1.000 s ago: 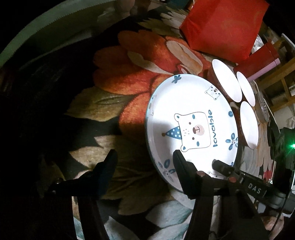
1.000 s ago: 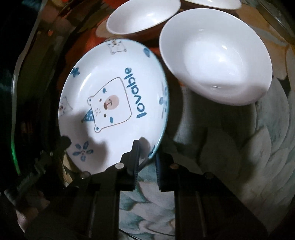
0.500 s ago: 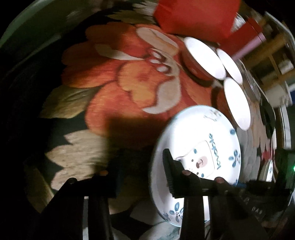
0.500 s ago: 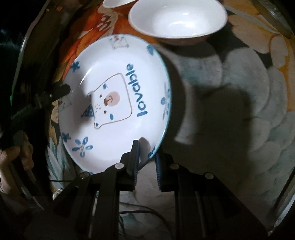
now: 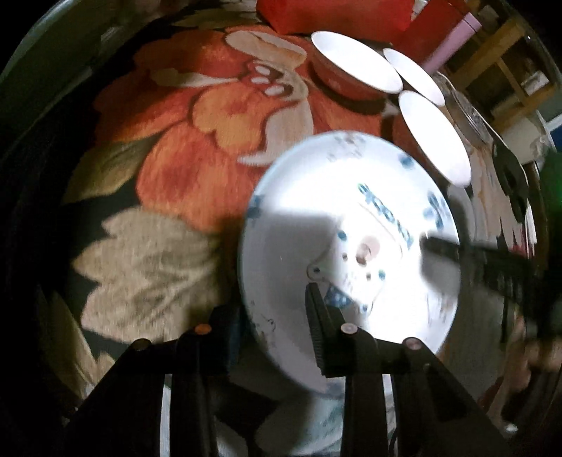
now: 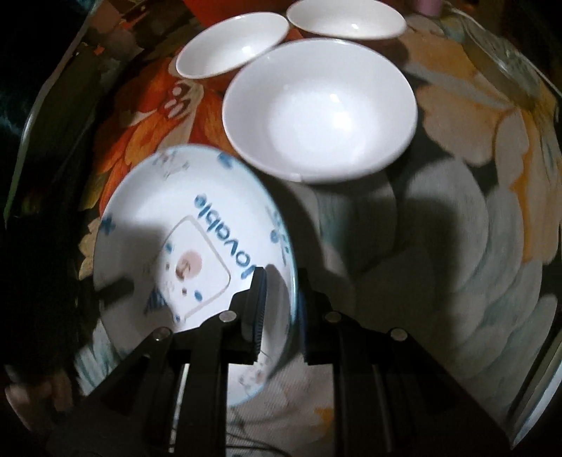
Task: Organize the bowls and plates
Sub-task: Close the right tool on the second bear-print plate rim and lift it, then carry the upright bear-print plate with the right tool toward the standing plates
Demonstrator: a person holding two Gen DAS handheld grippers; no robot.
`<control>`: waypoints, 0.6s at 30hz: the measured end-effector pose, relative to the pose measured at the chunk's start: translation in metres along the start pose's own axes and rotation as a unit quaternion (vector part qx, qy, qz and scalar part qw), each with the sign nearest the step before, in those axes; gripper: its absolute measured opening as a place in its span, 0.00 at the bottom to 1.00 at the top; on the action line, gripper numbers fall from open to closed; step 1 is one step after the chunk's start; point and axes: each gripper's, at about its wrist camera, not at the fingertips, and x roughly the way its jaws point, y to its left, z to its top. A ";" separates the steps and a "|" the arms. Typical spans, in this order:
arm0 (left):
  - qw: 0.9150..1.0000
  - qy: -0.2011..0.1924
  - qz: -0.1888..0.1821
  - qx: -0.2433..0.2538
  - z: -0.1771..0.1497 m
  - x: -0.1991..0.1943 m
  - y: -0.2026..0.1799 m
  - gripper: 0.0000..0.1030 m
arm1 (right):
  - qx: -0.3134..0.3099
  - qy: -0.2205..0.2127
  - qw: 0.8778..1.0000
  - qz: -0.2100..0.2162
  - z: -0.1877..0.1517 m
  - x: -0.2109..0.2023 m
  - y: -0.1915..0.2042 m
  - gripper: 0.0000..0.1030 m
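Observation:
A white plate (image 5: 351, 211) with a blue bear print and the word "lovable" hangs tilted above the flowered tablecloth. My right gripper (image 6: 281, 277) is shut on the plate (image 6: 158, 218) at its right rim. My left gripper (image 5: 270, 306) straddles the opposite rim, one finger outside and one over the inside. Its jaws are closing, and a gap still shows at the inner finger. Three plain white bowls stand beyond the plate: a large one (image 6: 319, 109) nearest and two more (image 6: 232, 45) (image 6: 344, 19) behind it.
A red bag (image 5: 333, 14) and a lilac-topped red container (image 5: 446, 45) lie at the far side. A glass dish (image 6: 502, 63) sits at the table's right edge. Wooden furniture (image 5: 509, 70) stands beyond. A person's hand (image 6: 31, 393) shows at lower left.
The left jaws have narrowed around the plate's rim as that gripper moved in. The right gripper has carried the plate nearer to the large bowl, still shut on the rim.

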 end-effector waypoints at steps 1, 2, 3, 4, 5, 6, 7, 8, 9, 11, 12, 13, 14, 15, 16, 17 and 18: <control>1.000 -0.001 -0.005 -0.002 -0.003 -0.001 0.001 0.32 | -0.001 0.001 1.000 0.003 0.002 0.000 -0.001 0.16; 1.000 -0.007 -0.009 -0.007 -0.004 -0.002 0.004 0.32 | 0.000 0.002 1.000 0.007 0.004 0.001 -0.002 0.16; 1.000 -0.013 -0.008 -0.012 -0.005 -0.004 0.006 0.32 | -0.002 0.001 1.000 0.009 0.004 0.000 -0.003 0.17; 1.000 -0.021 -0.004 -0.016 -0.005 -0.005 0.007 0.32 | -0.006 -0.004 1.000 0.010 0.003 -0.002 -0.002 0.18; 0.999 -0.027 -0.004 -0.018 -0.002 -0.006 0.006 0.32 | -0.009 -0.008 1.000 0.007 0.003 -0.005 0.000 0.18; 0.999 -0.027 -0.005 -0.018 0.000 -0.006 0.007 0.32 | -0.011 -0.014 1.000 0.003 0.002 -0.008 0.002 0.18; 0.999 -0.026 0.000 -0.018 0.003 -0.003 0.006 0.32 | -0.011 -0.016 1.000 -0.001 0.000 -0.011 0.001 0.18; 0.999 -0.026 0.003 -0.019 0.007 0.000 0.006 0.32 | -0.010 -0.016 1.000 -0.003 -0.001 -0.012 0.002 0.18; 0.999 -0.025 0.003 -0.022 0.011 0.003 0.007 0.32 | -0.007 -0.014 1.000 -0.004 -0.002 -0.012 0.002 0.18; 0.999 -0.021 -0.005 -0.033 0.013 0.008 0.011 0.32 | 0.003 0.005 1.000 -0.004 -0.003 -0.007 0.001 0.18; 0.999 -0.017 -0.007 -0.036 0.014 0.011 0.012 0.30 | 0.009 0.014 1.000 -0.002 -0.003 -0.003 0.001 0.18; 0.999 -0.012 -0.008 -0.037 0.014 0.014 0.013 0.30 | 0.013 0.018 1.000 0.002 -0.004 -0.002 0.000 0.18; 0.999 -0.017 -0.009 -0.039 0.013 0.013 0.015 0.28 | 0.019 0.023 1.000 0.007 -0.006 0.001 -0.002 0.18; 0.999 -0.017 -0.010 -0.041 0.013 0.013 0.016 0.25 | 0.025 0.025 0.999 0.016 -0.007 0.003 -0.004 0.17; 0.999 -0.018 -0.010 -0.043 0.012 0.013 0.018 0.24 | 0.027 0.020 0.999 0.016 -0.008 0.002 -0.004 0.16; 0.999 -0.019 -0.009 -0.045 0.011 0.011 0.021 0.20 | 0.026 0.019 0.999 0.019 -0.009 0.001 -0.006 0.16; 0.999 -0.019 -0.007 -0.047 0.009 0.010 0.023 0.17 | 0.026 0.019 0.999 0.020 -0.009 0.001 -0.006 0.15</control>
